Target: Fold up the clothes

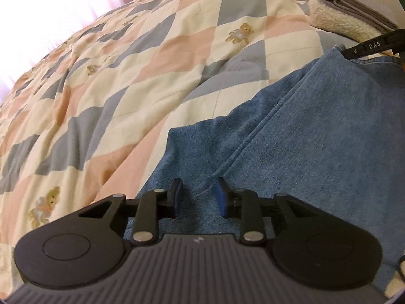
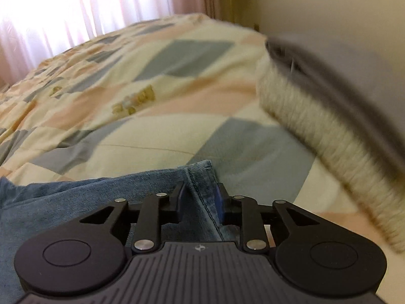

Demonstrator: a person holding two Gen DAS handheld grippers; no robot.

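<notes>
Jeans [image 1: 316, 131] spread flat on quilt [image 1: 126, 76], partly folded at most; further folds and stacking judged still to come. Left gripper [image 1: 198, 197] over denim beside a seam, jaws a little apart, nothing pinched. Right gripper [image 2: 200, 200] at the hem corner, jaws narrowly parted, seam lying between but not clamped. Folded fleece stack [image 2: 316, 126] just beyond the jeans on the right; curtain [image 2: 76, 7] behind. No obstruction on the denim.

The jeans [image 1: 316, 131] lie on the quilt [image 1: 126, 76] (folded pile [image 1: 346, 17] behind them).
</notes>
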